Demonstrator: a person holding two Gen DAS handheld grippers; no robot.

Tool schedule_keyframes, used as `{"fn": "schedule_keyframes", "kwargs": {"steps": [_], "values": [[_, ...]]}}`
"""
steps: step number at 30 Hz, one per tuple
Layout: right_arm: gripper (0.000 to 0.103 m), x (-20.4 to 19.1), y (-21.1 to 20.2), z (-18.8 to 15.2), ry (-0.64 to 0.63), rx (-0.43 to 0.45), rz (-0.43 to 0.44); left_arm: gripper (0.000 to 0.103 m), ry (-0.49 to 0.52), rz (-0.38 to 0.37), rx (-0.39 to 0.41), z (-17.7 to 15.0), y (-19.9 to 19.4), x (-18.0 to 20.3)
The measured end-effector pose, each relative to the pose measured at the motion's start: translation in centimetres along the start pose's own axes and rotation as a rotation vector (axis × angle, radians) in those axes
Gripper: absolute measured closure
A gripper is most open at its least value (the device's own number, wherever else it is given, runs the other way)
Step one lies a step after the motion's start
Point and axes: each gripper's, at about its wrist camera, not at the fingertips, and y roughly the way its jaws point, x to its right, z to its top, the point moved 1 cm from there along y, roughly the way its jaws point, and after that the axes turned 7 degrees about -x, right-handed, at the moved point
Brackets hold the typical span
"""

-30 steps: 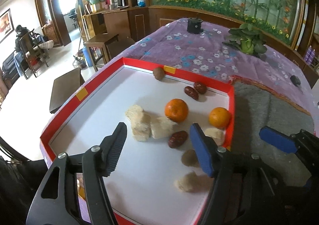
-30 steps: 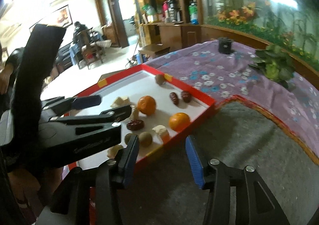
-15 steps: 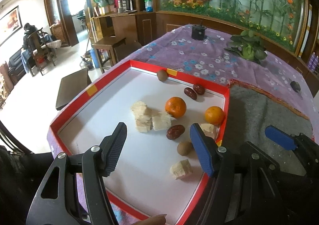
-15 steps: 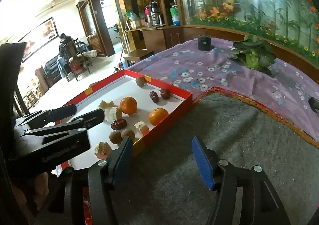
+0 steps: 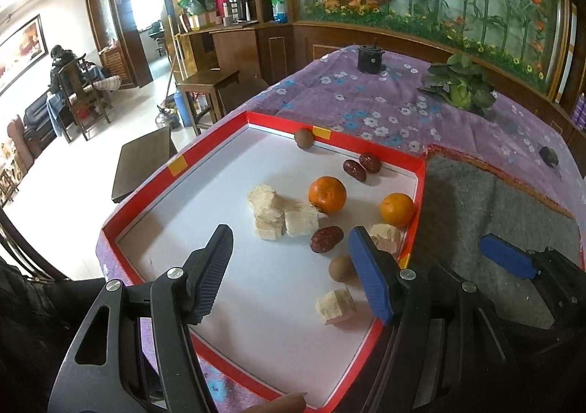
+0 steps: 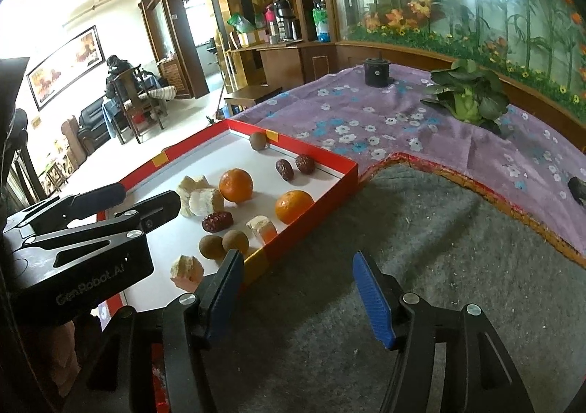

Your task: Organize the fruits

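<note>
Fruits: all loose in the red-rimmed tray [image 5: 421, 193], white floor, on the purple floral cloth [image 5: 366, 109].
Oranges: two mandarins [image 5: 327, 194] [image 5: 397, 209]; we judge them firm, round, apt to roll, so pinch across the widest part.
Dates: red dates [image 5: 326, 239], wrinkled, light, prob. easy to hold; grip across the short side.
Longans: brown balls [image 6: 235, 240], smooth and small, may slip.
Pale chunks: cut pieces [image 5: 299, 219], look soft or crumbly, so go gentle.
Left gripper [image 5: 289, 273]: spread, empty, over the tray.
Right gripper [image 6: 298, 288]: spread, empty, over the grey felt mat [image 6: 421, 229].
Writing: "GenRobot.AI" on the left gripper body.
</note>
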Motion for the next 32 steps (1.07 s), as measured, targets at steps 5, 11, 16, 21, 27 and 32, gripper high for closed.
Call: {"fn": "schedule_keyframes", "kwargs": {"steps": [5, 11, 16, 21, 27, 32], "values": [[0.043, 0.3, 0.4, 0.0, 0.007, -0.012, 0.0, 0.036, 0.007, -0.002, -0.003, 0.0, 0.2, 0.3], [0.043, 0.1, 0.8, 0.2, 0.0, -0.019, 0.007, 0.036, 0.006, 0.003, -0.009, 0.0, 0.4, 0.2], [0.043, 0.0, 1.0, 0.4, -0.003, -0.022, 0.01, 0.036, 0.003, 0.009, -0.009, 0.0, 0.7, 0.1], [0.043, -0.1, 1.2, 0.4, -0.007, -0.028, 0.011, 0.036, -0.002, 0.012, -0.013, 0.1, 0.9, 0.0], [0.043, -0.2, 1.4, 0.4, -0.008, -0.032, 0.012, 0.036, -0.002, 0.03, 0.009, 0.1, 0.8, 0.2], [0.043, 0.5, 1.0, 0.3, 0.004, -0.02, 0.003, 0.036, 0.003, 0.031, 0.006, 0.1, 0.7, 0.8]]}}
